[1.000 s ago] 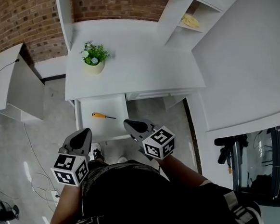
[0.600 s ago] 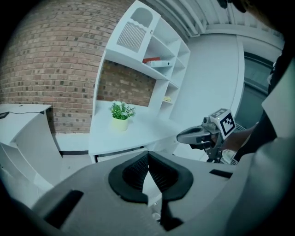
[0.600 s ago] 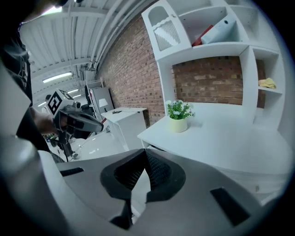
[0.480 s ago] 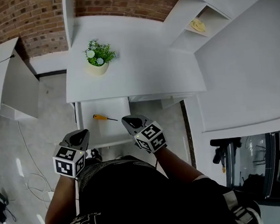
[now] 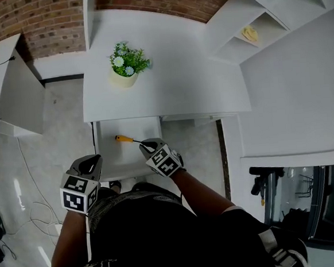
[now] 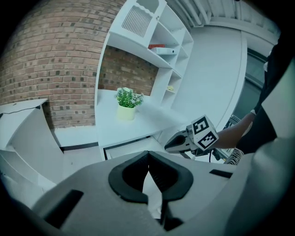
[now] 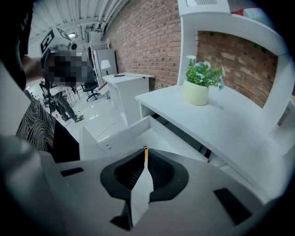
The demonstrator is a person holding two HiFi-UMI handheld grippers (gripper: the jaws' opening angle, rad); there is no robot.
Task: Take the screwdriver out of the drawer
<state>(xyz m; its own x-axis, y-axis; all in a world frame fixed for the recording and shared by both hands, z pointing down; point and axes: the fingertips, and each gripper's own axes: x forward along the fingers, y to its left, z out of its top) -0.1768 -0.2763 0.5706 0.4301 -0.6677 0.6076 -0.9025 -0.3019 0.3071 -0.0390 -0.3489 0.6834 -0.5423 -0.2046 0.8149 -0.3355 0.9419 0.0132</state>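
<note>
Smooth matt white drawer (image 5: 116, 157) and desk (image 5: 180, 83), rough brick wall (image 5: 31, 20).

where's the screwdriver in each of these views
Head view: the screwdriver lies in the open drawer, just ahead of the right gripper.
Left gripper view: not visible.
Right gripper view: a thin orange sliver in the slit between the jaws.
Shared landmark: the potted plant on the desk.

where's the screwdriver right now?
Head view: the screwdriver lies in the open drawer under the desk, just left of the right tool.
</note>
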